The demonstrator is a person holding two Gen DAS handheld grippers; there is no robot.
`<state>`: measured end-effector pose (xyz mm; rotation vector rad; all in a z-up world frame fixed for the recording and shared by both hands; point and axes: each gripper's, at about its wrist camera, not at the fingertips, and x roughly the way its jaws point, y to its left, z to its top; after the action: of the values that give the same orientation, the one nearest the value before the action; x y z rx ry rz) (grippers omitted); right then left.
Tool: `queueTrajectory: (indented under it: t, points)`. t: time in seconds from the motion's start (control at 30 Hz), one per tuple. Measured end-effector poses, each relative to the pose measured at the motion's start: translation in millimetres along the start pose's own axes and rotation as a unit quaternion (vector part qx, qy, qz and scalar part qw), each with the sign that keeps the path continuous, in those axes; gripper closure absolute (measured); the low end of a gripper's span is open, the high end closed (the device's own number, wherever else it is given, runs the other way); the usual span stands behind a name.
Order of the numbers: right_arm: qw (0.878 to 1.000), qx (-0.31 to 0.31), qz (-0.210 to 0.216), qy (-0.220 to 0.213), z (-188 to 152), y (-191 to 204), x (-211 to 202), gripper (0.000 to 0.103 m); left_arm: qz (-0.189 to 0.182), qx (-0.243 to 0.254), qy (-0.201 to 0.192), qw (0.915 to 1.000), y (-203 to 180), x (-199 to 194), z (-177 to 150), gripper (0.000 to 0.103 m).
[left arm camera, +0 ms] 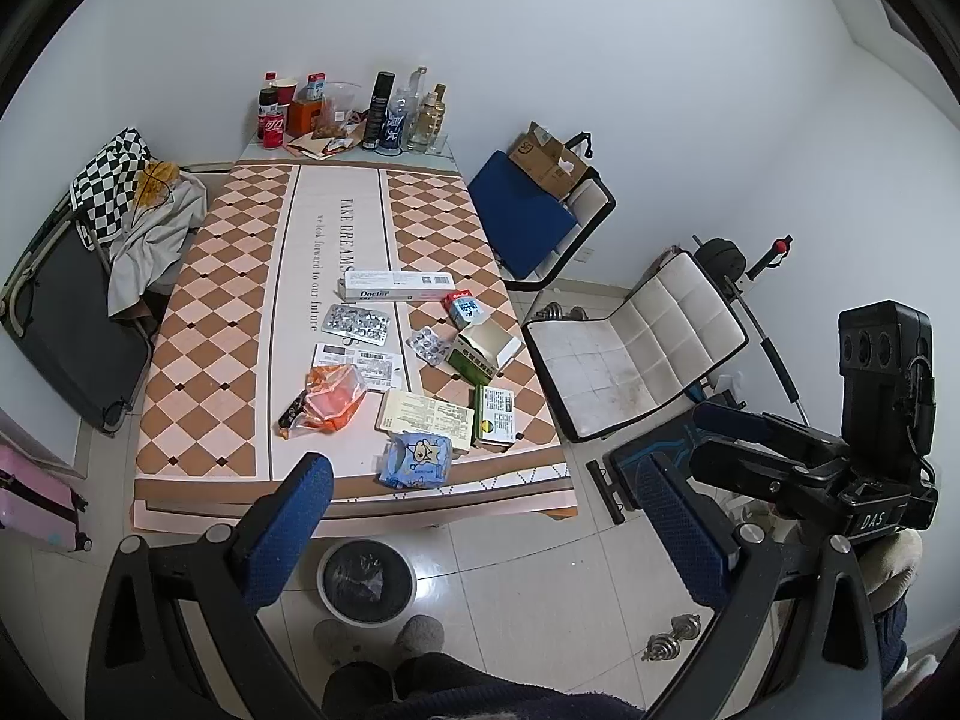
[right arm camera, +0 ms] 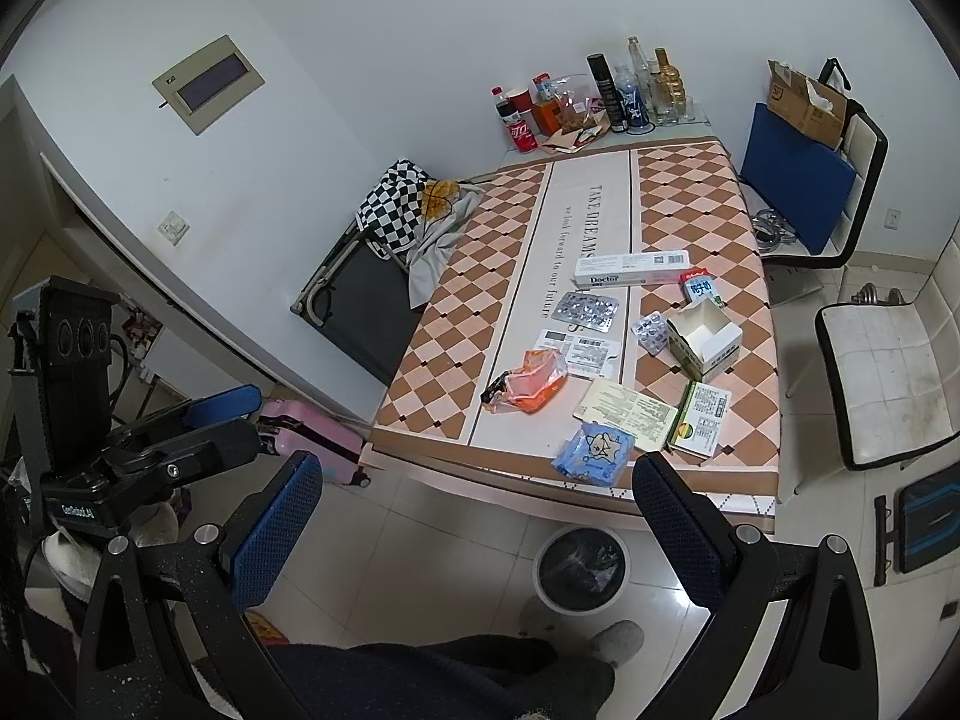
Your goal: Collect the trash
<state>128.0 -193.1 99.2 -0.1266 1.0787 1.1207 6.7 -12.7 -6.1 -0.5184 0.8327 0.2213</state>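
blue packet (left arm camera: 417,459) lies on table beyond the spread, empty left hand-held gripper (left arm camera: 486,516).

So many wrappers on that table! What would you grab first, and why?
Probably lower the right gripper onto the blue packet. It lies nearest the table's front edge, just above the bin, and both grippers are open and empty.

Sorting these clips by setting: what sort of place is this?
Probably a room in a home: a table with a patterned cover and littered packaging, a chair, dumbbells on the tiled floor, and a trash bin below.
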Motion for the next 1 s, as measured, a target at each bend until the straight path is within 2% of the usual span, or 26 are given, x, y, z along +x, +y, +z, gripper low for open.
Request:
queueTrajectory:
  t: [1.0]
  points:
    - [1.0,-0.003,-0.001,0.004,-3.0,5.0,9.0,0.0,-0.004,0.003,0.001,1.0,1.3,-5.7,8.6,0.0]
